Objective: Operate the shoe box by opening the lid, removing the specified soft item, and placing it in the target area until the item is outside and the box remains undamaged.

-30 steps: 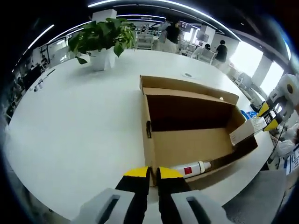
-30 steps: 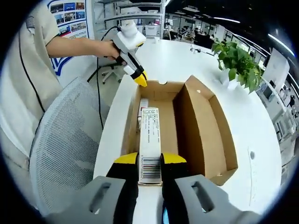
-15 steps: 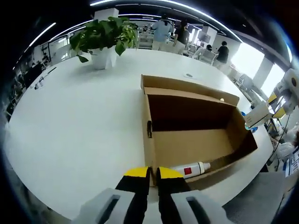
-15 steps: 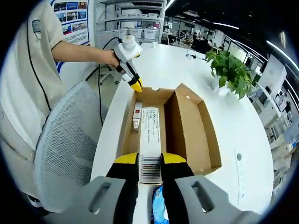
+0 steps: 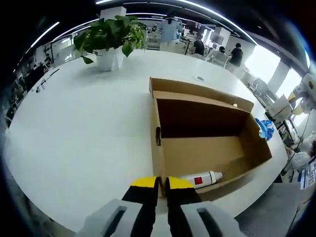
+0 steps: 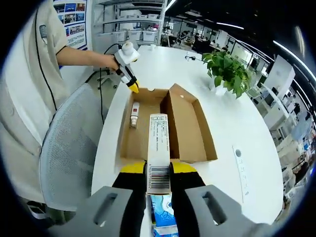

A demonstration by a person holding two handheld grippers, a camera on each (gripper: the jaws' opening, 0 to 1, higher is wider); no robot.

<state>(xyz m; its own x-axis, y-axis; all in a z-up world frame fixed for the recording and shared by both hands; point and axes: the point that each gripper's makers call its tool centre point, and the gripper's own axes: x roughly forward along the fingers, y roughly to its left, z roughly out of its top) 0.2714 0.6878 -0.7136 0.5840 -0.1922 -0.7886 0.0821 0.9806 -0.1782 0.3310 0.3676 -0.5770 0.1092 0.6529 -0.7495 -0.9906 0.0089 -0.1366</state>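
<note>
In the left gripper view, the left hand-held gripper (image 5: 162, 183) is sitting at the bottom centre with its jaws pressed together, grasping nothing, at the near edge of the open shoe box (image 5: 207, 148). A white tube (image 5: 202, 178) is lying inside the box near that edge. In the right gripper view, the right hand-held gripper (image 6: 158, 170) is clenching a long white carton (image 6: 158, 159) at lower centre, above the white surface (image 6: 232, 123). A potted plant (image 6: 224, 74) is standing at upper right.

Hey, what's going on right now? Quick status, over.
Right gripper shut on a long white carton, lifted clear of the open shoe box. Left gripper shut at the box edge. White tube left inside. Nothing blocking.
</note>
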